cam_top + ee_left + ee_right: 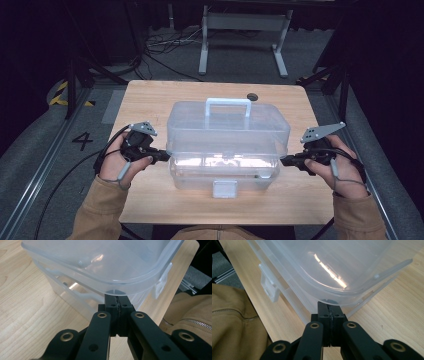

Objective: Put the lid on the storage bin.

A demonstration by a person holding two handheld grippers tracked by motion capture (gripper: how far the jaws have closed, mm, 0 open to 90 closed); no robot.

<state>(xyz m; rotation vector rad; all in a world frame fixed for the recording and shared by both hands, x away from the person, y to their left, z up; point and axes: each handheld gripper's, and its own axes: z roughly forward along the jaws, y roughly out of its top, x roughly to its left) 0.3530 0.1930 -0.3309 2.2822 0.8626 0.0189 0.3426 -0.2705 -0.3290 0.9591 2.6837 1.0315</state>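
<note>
- the clear plastic storage box (227, 145) sits in the middle of the wooden counter (150, 100), its pale blue carry handle (228, 105) standing up on the far side of the lid and a small white front latch (224, 189) on the near side.
- the left tool (166, 156) is closed, its two jaws pressed flat together with nothing between them; the tip is tucked just under the overhanging lid rim at the box's left end.
- the right tool (284, 161) is closed the same way, empty, its tip under the rim at the right end.
- in the left gripper view the closed left tool (116, 300) meets the lid lip (120, 288) from below; whether it truly presses on it i cannot tell.
- the box looks light: thin translucent walls and, as far as the pictures show, little or nothing inside.
- the plastic is smooth and glossy, so probably slippery against hard jaws; the walls would likely flex if squeezed.
- the rim is the stiffest edge, so a lift from both ends under the lip seems sound; the handle is the other good hold.
- uneven lifting could tilt the box or pop the lid if the latch is not fastened.
</note>
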